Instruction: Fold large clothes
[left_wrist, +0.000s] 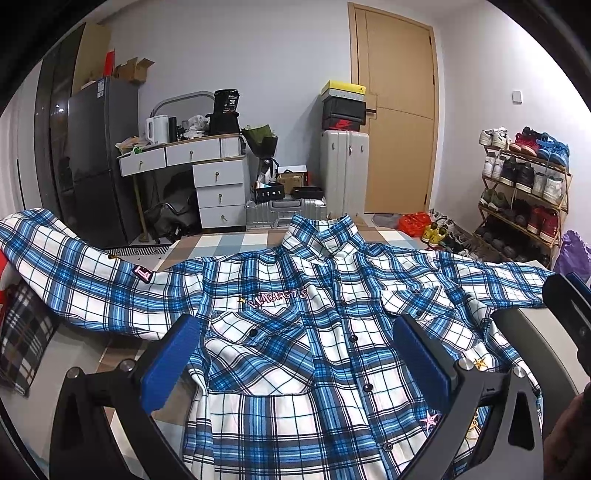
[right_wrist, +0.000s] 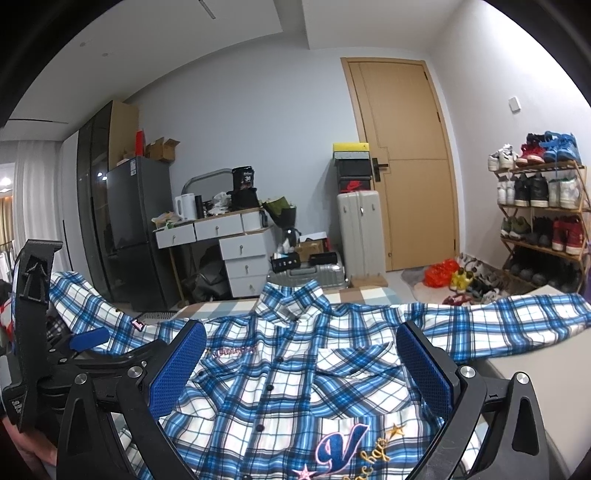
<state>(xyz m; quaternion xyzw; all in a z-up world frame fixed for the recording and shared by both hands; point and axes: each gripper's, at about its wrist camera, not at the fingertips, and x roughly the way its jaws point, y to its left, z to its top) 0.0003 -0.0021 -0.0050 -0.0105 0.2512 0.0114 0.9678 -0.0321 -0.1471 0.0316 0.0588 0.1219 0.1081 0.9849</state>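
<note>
A blue and white plaid shirt (left_wrist: 295, 332) lies face up and buttoned on the bed, collar (left_wrist: 321, 232) at the far end and both sleeves spread out sideways. My left gripper (left_wrist: 299, 356) is open over the shirt's chest, its blue pads (left_wrist: 173, 362) wide apart with nothing between them. In the right wrist view the same shirt (right_wrist: 295, 387) shows an embroidered "V" patch (right_wrist: 343, 448) near the camera. My right gripper (right_wrist: 303, 369) is also open above the front, holding nothing. The left gripper's body (right_wrist: 33, 314) shows at that view's left edge.
The bed's checked sheet (left_wrist: 229, 243) ends just past the collar. Beyond it stand a dark fridge (left_wrist: 99, 158), a white drawer desk (left_wrist: 218, 184), suitcases (left_wrist: 343, 173) topped with shoe boxes, a wooden door (left_wrist: 399, 110) and a shoe rack (left_wrist: 524, 195). A plaid pillow (left_wrist: 26, 332) lies at left.
</note>
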